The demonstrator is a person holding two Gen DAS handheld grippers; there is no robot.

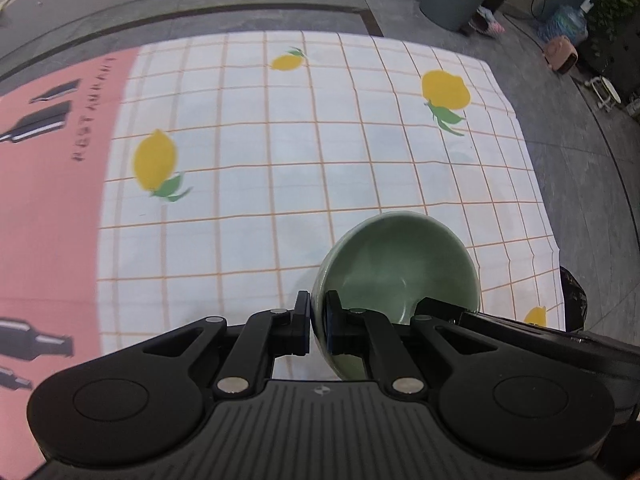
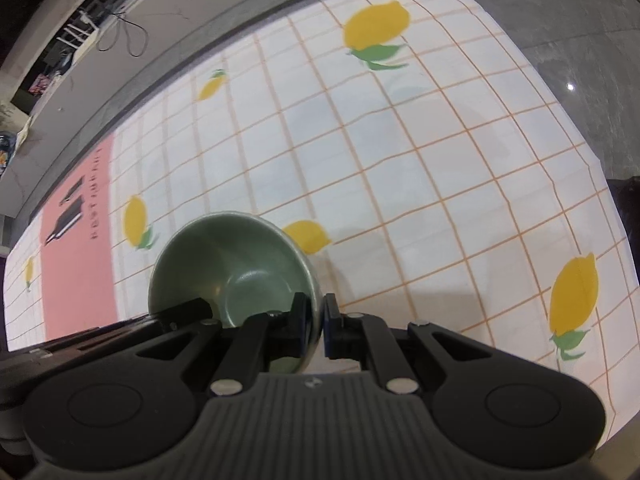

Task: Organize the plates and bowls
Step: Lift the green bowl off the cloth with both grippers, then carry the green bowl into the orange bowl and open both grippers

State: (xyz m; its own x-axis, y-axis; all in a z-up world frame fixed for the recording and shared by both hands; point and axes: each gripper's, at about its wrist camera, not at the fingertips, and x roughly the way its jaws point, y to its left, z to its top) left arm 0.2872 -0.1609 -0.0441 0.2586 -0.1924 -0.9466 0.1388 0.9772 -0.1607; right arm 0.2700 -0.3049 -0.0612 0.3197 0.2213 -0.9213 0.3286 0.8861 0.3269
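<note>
Between both grippers' closed jaws, green bowl (image 1: 396, 264) rim.

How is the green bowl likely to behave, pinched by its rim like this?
The green bowl looks glazed and rigid, so probably slippery and chip-prone. The left claw and right claw each pinch only thin rim, so it may pivot or slip if either eases off.

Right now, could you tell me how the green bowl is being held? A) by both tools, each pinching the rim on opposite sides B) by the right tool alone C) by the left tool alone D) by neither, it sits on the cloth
A: the left tool and the right tool each clamp the wall of the green bowl at opposite sides.
</note>
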